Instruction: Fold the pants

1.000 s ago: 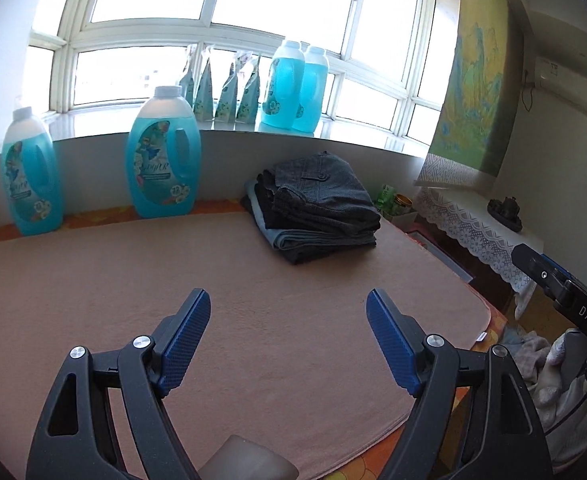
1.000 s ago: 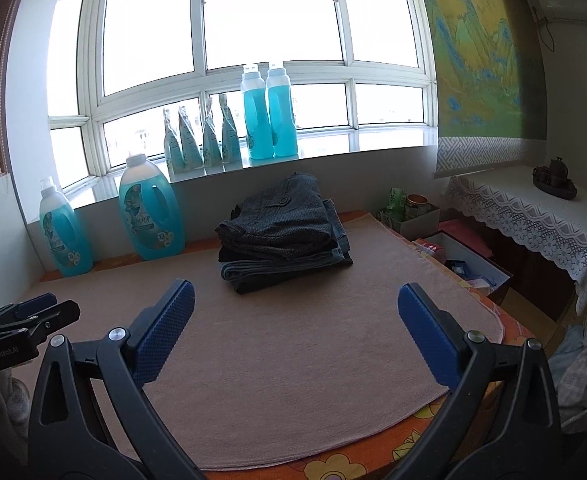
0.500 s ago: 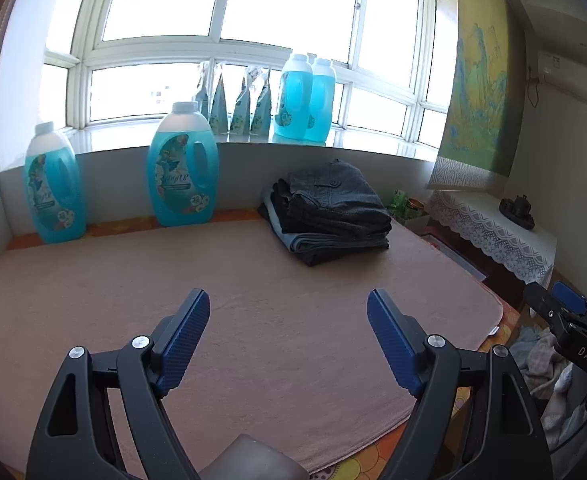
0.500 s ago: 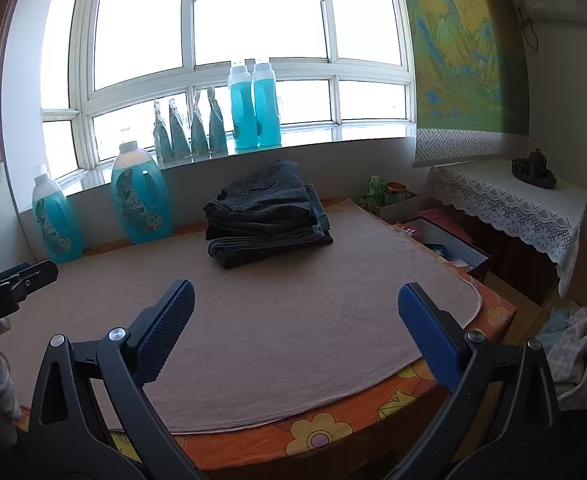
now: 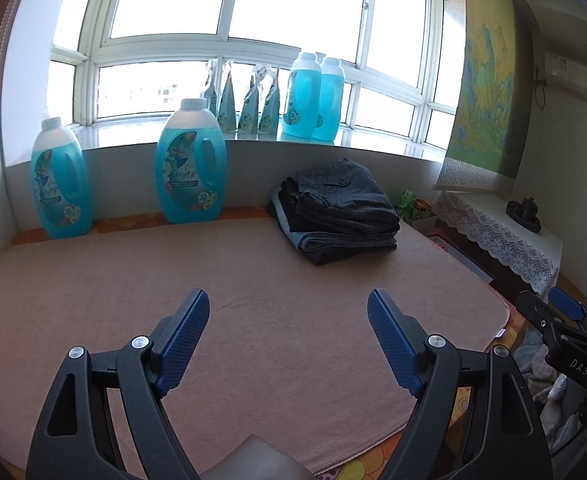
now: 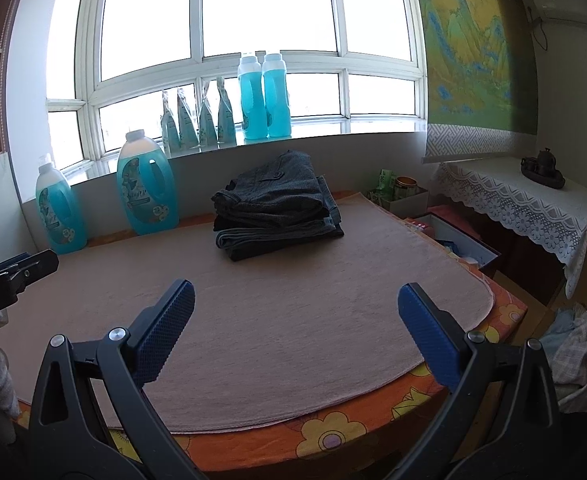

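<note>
A stack of folded dark pants (image 5: 335, 212) lies at the far right of the tan mat (image 5: 253, 300); it also shows in the right wrist view (image 6: 275, 210), on the mat (image 6: 293, 312). My left gripper (image 5: 287, 312) is open and empty, held above the mat's near edge. My right gripper (image 6: 293, 306) is open and empty, back from the table's front edge. The right gripper shows at the left wrist view's right edge (image 5: 561, 328). The left gripper shows at the right wrist view's left edge (image 6: 9, 276).
Two blue detergent bottles (image 5: 191, 168) stand at the mat's back left; more bottles (image 5: 313, 96) and pouches are on the windowsill. A heap of loose clothes (image 6: 577, 356) lies low at the right. A lace-covered side table (image 6: 525, 200) and open boxes (image 6: 453, 236) are on the right.
Both grippers have pulled back and away from the table, so the mat and pants stack look farther off. Both stay open and empty.
</note>
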`<state>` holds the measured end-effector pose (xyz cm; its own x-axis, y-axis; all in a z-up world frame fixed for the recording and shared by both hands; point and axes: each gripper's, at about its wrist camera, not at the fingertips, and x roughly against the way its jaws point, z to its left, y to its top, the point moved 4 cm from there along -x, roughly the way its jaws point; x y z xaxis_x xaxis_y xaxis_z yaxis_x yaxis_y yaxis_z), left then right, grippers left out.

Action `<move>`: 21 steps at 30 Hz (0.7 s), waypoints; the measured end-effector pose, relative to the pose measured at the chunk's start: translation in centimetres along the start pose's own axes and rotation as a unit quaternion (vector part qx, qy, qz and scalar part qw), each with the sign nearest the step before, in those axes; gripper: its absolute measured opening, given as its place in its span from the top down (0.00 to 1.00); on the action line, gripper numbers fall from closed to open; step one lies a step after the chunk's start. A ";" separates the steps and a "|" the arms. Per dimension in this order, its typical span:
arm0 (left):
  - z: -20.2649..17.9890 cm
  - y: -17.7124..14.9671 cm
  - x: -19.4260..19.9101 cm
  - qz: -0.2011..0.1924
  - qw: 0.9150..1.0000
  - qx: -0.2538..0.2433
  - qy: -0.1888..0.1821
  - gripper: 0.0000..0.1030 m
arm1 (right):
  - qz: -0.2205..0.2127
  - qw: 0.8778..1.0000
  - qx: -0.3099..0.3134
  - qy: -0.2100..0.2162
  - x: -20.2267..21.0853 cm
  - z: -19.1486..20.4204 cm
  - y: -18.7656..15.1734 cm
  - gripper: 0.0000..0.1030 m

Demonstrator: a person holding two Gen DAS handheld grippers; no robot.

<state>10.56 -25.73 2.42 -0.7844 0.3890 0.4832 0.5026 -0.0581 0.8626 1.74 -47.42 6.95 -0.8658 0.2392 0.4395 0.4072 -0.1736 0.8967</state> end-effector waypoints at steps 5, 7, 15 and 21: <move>0.1 0.1 0.1 -0.002 1.000 0.003 0.002 0.21 | -0.004 1.000 0.001 0.001 0.0 0.1 0.2 0.00; 0.2 0.1 0.1 -0.002 1.000 0.004 0.003 0.21 | -0.006 1.000 0.003 0.003 0.0 0.3 0.2 0.00; -0.1 0.0 0.1 0.001 1.000 0.003 0.001 0.21 | -0.004 1.000 0.007 0.006 -0.3 1.0 0.2 0.00; 0.1 0.0 0.0 0.002 1.000 0.006 0.001 0.21 | -0.005 1.000 0.008 0.008 -0.6 1.3 0.3 0.00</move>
<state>10.56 -25.66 2.45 -0.7835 0.3862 0.4868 0.5099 -0.0480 0.8589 2.73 -46.39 7.04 -0.8746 0.2247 0.4296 0.4027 -0.1565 0.9018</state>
